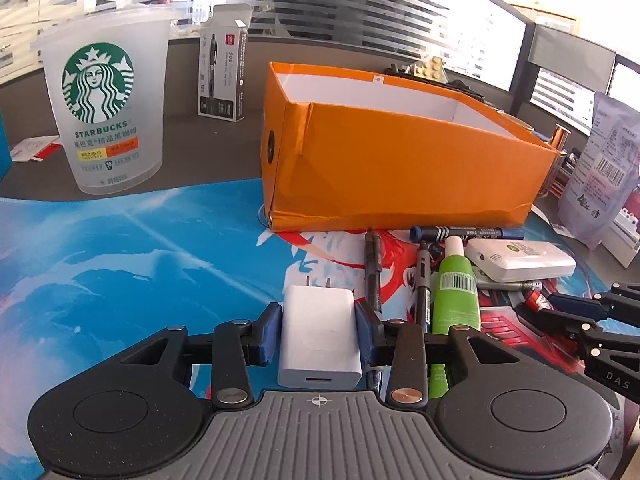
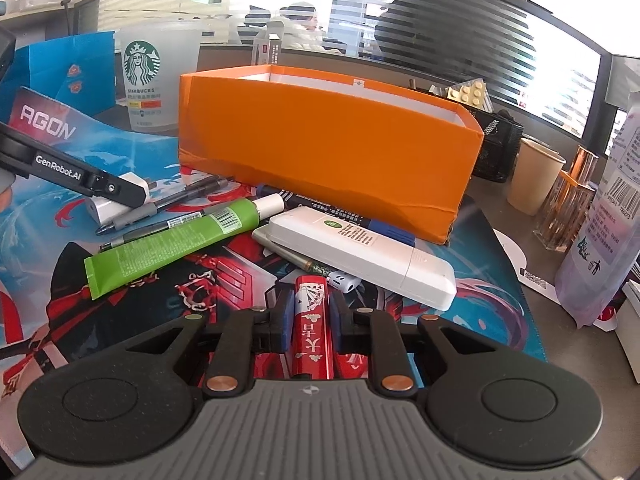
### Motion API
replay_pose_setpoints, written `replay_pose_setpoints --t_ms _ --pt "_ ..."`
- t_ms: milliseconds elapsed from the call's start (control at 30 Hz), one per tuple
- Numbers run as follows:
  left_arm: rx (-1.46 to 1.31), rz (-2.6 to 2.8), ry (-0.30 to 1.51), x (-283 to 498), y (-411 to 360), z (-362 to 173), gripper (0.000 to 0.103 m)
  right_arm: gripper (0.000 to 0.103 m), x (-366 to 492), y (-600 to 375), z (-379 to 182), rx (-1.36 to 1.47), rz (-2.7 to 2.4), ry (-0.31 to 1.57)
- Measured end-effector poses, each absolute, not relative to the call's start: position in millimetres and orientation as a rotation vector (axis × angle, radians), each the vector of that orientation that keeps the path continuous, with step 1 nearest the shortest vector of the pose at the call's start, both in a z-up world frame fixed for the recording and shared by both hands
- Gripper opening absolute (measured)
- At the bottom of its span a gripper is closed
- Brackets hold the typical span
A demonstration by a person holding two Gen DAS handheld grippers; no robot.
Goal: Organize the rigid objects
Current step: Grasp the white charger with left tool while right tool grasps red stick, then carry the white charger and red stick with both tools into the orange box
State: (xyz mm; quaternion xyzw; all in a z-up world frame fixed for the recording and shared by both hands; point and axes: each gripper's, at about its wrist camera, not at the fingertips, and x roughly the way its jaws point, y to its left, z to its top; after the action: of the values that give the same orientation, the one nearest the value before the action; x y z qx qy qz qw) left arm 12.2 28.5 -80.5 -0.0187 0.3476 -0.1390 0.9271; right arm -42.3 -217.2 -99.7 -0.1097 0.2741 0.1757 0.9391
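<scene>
Both claws have something pinched: the left claw [image 1: 318, 322] clamps the white charger [image 1: 319, 340], the right claw [image 2: 311, 314] a red card pack [image 2: 311, 332], both low over the mat. The orange box [image 1: 400, 168] behind looks empty, so sorting has barely begun. Pens [image 2: 172, 204], the green tube [image 2: 172, 242] and the white device [image 2: 360, 252] wait in front of it.
</scene>
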Motion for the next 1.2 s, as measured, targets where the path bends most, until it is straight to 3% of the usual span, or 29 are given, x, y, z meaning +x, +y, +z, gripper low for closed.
replay_pose_setpoints --t_ms 1200 --pt "0.005 -0.348 0.490 28 -6 31 0.037 0.017 -20 -219 -16 -0.215 0.378 0.362"
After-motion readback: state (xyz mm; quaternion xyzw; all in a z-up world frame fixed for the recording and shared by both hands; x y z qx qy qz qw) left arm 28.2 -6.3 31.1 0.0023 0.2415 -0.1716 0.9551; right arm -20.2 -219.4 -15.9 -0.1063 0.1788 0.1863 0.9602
